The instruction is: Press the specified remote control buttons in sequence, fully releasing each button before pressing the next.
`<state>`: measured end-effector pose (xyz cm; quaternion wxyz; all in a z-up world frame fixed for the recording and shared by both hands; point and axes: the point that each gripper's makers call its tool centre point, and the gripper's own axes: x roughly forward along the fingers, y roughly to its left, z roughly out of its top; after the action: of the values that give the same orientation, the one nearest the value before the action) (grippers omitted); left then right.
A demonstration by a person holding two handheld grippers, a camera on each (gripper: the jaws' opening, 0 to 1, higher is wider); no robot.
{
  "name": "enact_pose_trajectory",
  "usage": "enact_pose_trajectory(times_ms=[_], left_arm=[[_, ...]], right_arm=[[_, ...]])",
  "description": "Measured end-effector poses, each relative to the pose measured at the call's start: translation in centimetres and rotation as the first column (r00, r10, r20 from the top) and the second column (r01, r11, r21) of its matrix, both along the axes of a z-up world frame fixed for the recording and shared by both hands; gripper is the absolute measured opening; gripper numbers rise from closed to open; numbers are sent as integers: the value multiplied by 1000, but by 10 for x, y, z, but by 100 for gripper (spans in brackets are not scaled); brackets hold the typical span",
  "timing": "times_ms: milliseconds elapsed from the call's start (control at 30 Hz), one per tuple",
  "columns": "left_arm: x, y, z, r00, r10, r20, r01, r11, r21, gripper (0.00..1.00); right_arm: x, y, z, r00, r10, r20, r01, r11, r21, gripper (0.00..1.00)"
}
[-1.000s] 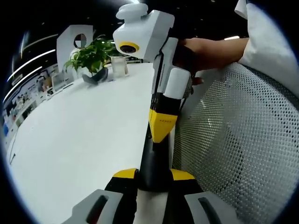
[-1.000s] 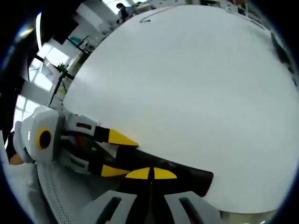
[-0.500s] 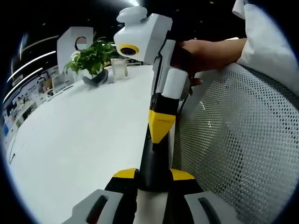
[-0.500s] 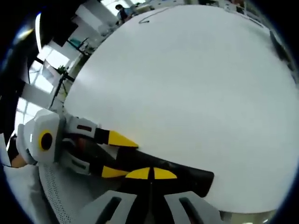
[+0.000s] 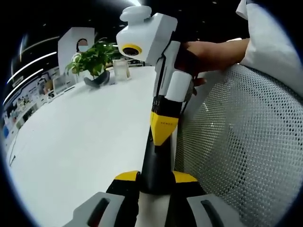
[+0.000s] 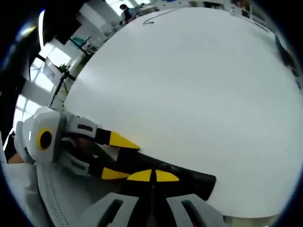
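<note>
Left gripper view is showing the left gripper (image 5: 155, 178) with its fingers closed around the near end of the black remote control (image 5: 154, 163), which is jutting forward over the edge of the white counter (image 5: 85, 137). The right gripper (image 5: 164, 128), held by a hand (image 5: 208, 51), is coming down from above with its yellow fingers drawn together into one point that is resting on the remote's upper face. In the right gripper view those fingers (image 6: 141, 176) are meeting with no gap and holding nothing. The buttons themselves are too dark to make out.

This looks like the pressing step. To do it well, the left grip should be bracing the remote firmly so it is not tipping under the push. The right tip should be bearing straight down on one button alone, then lifting fully clear before shifting along. The mesh chair back (image 5: 241, 142) is just beside the remote, so sideways room is looking tight.
</note>
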<state>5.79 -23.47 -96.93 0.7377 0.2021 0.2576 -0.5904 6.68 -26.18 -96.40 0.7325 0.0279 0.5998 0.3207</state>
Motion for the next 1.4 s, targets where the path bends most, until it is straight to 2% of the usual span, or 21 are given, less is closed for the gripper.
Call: enact_pose_trajectory(times_ms=[167,300,433,533,733,800,933,1133,1233,1400], left_arm=[[0,0,0,1000,5,1,-5,1000,3,25],[0,0,0,1000,5,2,-5,1000,6,25],[0,0,0,1000,2,3,-2,1000,5,25],[0,0,-1,1000,3,4,-3,1000,7,25],[0,1,-1,1000,5,3,-5,1000,7,25],[0,1,-1,1000,8,3,-8,1000,5,25],[0,2,0,1000,14,3,-14,1000,0,25],[-1,2,0,1000,18,11,-18,1000,-3,25],[-1,2,0,1000,17,6,-17,1000,-8,25],[-1,2,0,1000,22,0,-22,1000,-6,25]], right_arm=[[0,-1,1,999,-37,-30,38,999,31,0],[-2,2,4,1000,-20,-12,21,1000,24,0],[0,11,10,999,-33,-11,34,996,87,0],[-3,11,5,999,-25,-27,26,998,64,0],[-4,16,3,1000,22,19,-23,999,39,0],[-9,17,0,999,47,1,-47,998,31,0],[-8,18,2,999,49,16,-50,998,35,0],[-9,17,2,1000,28,-1,-28,998,55,0],[-9,18,2,998,47,37,-48,998,28,0],[-8,18,2,996,65,67,-65,998,5,0]])
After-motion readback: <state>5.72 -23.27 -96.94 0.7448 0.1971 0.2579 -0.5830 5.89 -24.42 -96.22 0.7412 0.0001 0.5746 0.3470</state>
